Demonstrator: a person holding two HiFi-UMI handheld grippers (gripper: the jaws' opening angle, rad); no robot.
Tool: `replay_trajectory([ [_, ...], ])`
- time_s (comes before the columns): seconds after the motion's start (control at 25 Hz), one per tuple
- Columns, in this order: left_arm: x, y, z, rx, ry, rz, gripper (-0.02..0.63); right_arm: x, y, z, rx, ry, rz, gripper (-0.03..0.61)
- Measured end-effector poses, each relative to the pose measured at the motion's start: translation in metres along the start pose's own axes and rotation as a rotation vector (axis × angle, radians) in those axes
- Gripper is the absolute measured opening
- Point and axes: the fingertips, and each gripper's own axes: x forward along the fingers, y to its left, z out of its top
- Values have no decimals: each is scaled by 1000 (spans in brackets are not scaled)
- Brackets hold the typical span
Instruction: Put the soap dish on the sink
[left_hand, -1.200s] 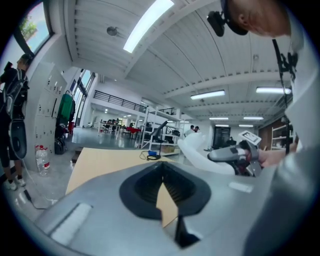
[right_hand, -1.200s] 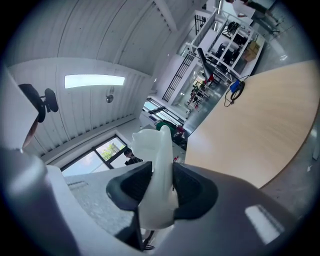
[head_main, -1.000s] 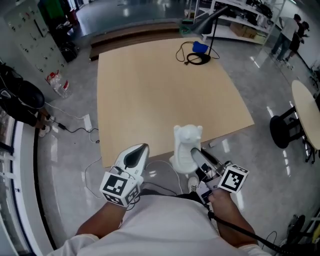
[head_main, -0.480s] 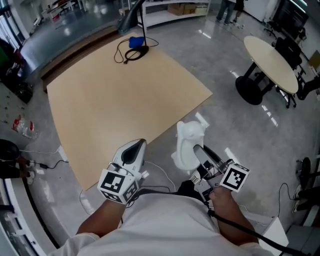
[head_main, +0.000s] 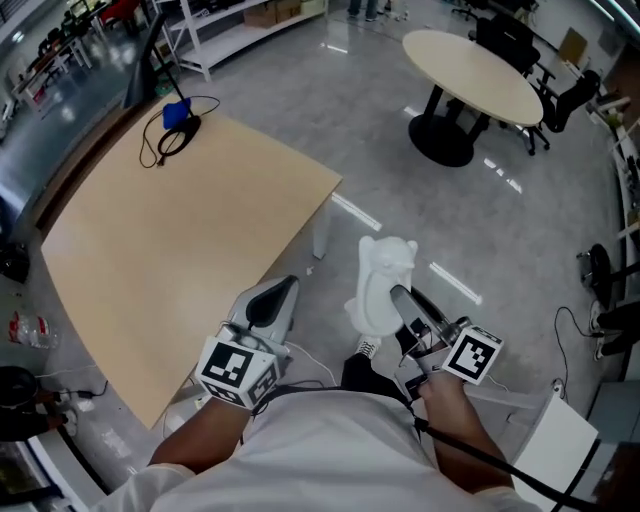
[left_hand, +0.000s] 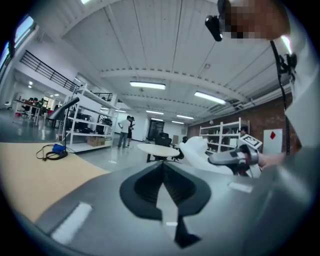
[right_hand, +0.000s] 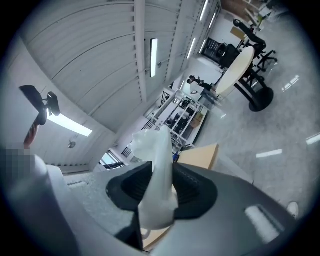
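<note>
The right tongs (head_main: 398, 296) are pinched shut on the white soap dish (head_main: 380, 285) and hold it up in the air, just beside the big wooden table (head_main: 180, 230). The left tongs (head_main: 284, 292) are closed tight with nothing in them, near the table's edge. No sink shows anywhere, so this looks like the carrying step. Next the dish must go to the sink, kept steady, and be set down flat.
</note>
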Motion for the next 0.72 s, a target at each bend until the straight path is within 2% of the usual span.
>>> replay_trajectory([
  [0.32, 77, -45, -1, 27, 64, -152, 6, -44, -47, 42, 61, -126, -89, 130],
  [0.56, 136, -77, 4, 29, 98, -206, 6, -62, -92, 72, 93, -156, -128, 130],
  [0.72, 177, -95, 15, 30, 109, -226, 6, -72, -109, 111, 108, -183, -119, 130],
])
